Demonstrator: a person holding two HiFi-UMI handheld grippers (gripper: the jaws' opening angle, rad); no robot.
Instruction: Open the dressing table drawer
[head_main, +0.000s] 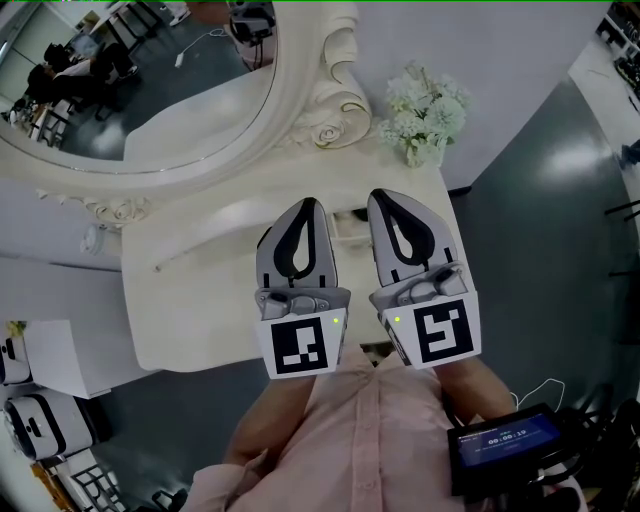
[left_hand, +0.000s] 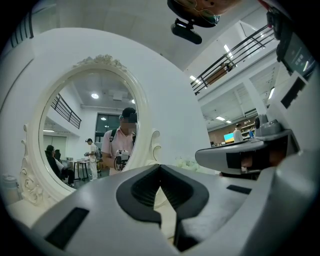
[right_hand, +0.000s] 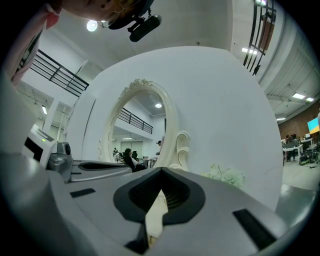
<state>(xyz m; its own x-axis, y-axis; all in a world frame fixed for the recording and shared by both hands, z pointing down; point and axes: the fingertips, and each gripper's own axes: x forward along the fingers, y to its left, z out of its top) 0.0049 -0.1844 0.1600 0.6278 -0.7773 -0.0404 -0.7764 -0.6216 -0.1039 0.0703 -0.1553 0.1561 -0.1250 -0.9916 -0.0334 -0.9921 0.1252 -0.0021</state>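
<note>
The cream dressing table (head_main: 190, 300) stands below me, its top running back to an oval mirror (head_main: 130, 90). I cannot see its drawer front, which lies under the table's near edge and behind the grippers. Both grippers hover side by side over the right half of the top, pointing level toward the wall. The left gripper (head_main: 308, 203) is shut with nothing in it, its tips meeting (left_hand: 160, 166) in front of the mirror (left_hand: 90, 125). The right gripper (head_main: 383, 195) is shut and empty too (right_hand: 161, 170). Each appears in the other's view: the right gripper (left_hand: 240, 155), the left gripper (right_hand: 95, 167).
A bunch of pale flowers (head_main: 425, 115) stands at the table's back right corner. A white cabinet (head_main: 60, 360) sits to the left of the table. Dark floor lies to the right. A small screen device (head_main: 505, 440) hangs at the person's waist.
</note>
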